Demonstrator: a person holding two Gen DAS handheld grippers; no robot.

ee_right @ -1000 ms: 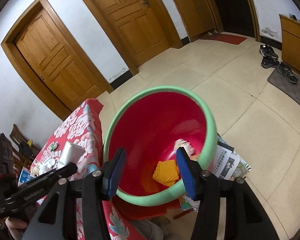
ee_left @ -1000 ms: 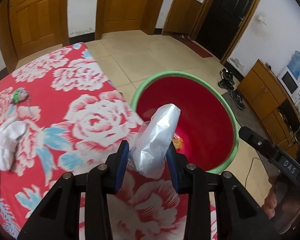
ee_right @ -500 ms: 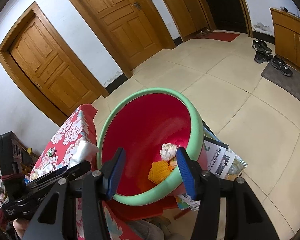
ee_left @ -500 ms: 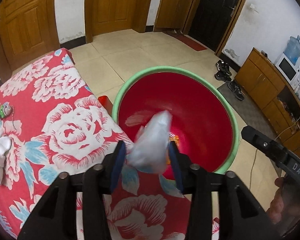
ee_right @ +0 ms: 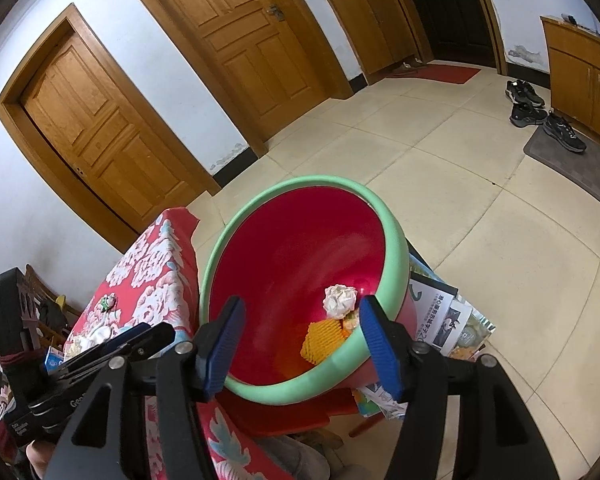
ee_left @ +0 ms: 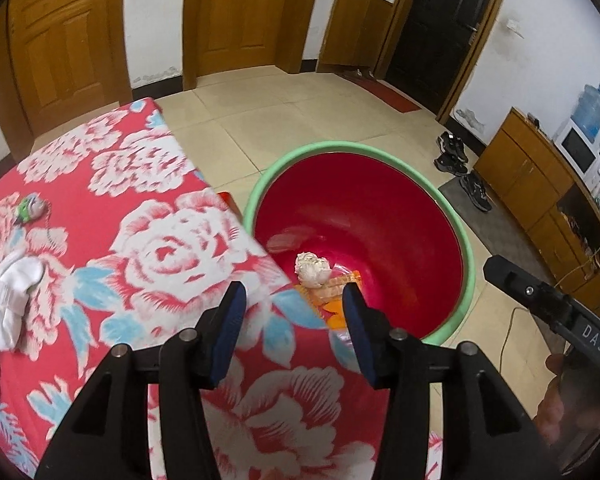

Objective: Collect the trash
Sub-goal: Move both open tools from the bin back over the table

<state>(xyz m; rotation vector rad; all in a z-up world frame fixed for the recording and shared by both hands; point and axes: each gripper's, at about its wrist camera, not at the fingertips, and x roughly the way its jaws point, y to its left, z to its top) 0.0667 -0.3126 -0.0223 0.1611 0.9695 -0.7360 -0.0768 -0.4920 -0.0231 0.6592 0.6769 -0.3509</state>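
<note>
The left hand-held gripper [ee_left: 292, 312], its blue-padded jaws parted with nothing between them, hangs over the near edge of the surface draped in a red cloth with white roses [ee_left: 156, 240]. The right hand-held gripper [ee_right: 300, 336] is also empty, its jaws opening, and sits right over the round red plastic basin with a pale green rim [ee_right: 392, 248]. The basin lies just ahead and below both, to the left gripper's right, and already holds a crumpled white paper ball [ee_right: 340, 300] and an orange honeycomb-textured piece [ee_right: 320, 340]. What may remain to collect, a bunched white cloth or tissue [ee_left: 8, 304], lies well off to the left on the cloth, so the left hand seems nearer. Legible writing: "DAS" on the right tool's black body [ee_left: 594, 338]; print on papers beside the basin [ee_right: 440, 316] is unreadable.
</note>
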